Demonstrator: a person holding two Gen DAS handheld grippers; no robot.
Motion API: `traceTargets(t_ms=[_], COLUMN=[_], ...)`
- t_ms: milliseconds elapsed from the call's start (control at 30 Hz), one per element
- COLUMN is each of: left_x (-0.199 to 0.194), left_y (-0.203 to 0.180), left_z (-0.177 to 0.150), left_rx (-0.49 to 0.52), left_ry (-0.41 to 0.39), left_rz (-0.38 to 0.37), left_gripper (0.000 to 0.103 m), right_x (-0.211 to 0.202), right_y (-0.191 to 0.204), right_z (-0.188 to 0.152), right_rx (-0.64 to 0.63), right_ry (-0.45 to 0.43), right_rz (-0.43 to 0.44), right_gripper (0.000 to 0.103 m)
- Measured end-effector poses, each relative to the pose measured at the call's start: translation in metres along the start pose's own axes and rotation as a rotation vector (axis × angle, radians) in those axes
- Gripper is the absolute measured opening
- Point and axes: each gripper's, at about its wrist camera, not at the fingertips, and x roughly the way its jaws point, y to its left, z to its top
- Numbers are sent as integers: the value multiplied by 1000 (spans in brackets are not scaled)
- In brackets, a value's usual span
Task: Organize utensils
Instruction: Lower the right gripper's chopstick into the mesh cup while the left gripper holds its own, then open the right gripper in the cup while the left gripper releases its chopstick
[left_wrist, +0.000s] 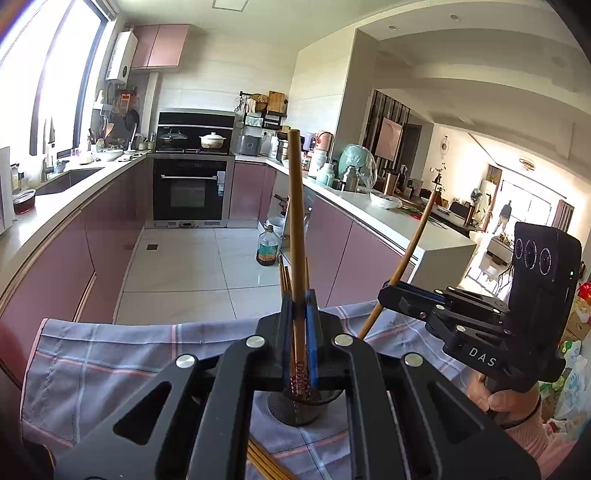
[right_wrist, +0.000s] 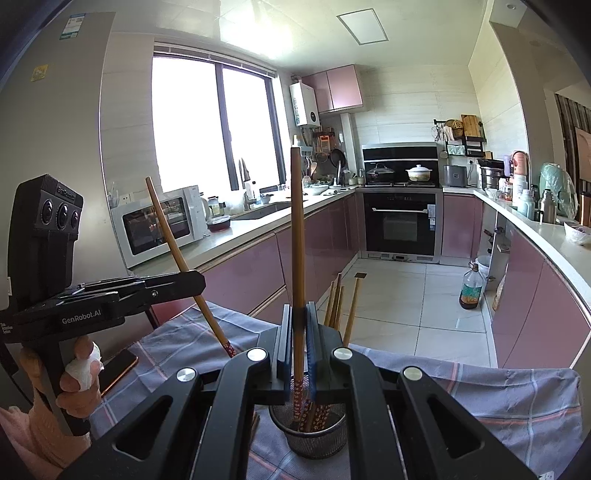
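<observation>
Wooden chopstick (left_wrist: 297, 236) pinched upright in left gripper (left_wrist: 300, 317); right gripper (right_wrist: 300, 325) clamps another chopstick (right_wrist: 296, 236). Both tips hang over mesh cup (right_wrist: 314, 432) at 6 o'clock on checked cloth (right_wrist: 498, 398). Risk: crossing sticks collide, tipping the light cup.

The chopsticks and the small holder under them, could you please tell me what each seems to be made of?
The chopsticks look like bamboo or wood: matte tan shafts with a red patterned band near the lower tips; which of the two, I cannot tell. The holder looks like dark metal mesh, since light shows through its fine grid wall below a solid rim.
</observation>
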Motion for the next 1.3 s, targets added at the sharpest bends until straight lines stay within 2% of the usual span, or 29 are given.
traceTargets(t_ms=[433,700,1133,1300], left_x=[55,77,119,128], left_y=[-14,-11,7,13], left_z=[-18,-31,-41,-46], left_rx=[15,41,15,3], left_ry=[126,218,314,318], left_rz=[36,23,23,34], left_gripper=[7,7,8,10], right_x=[25,43,64,68], right_y=[-11,-12,-20,-24], right_z=[-14,-27,-37,-39], right_rx=[21,24,69,93], right_ry=[72,150,228,236], right_rz=[-32,-33,-43,-50], right_gripper=[6,6,7,7])
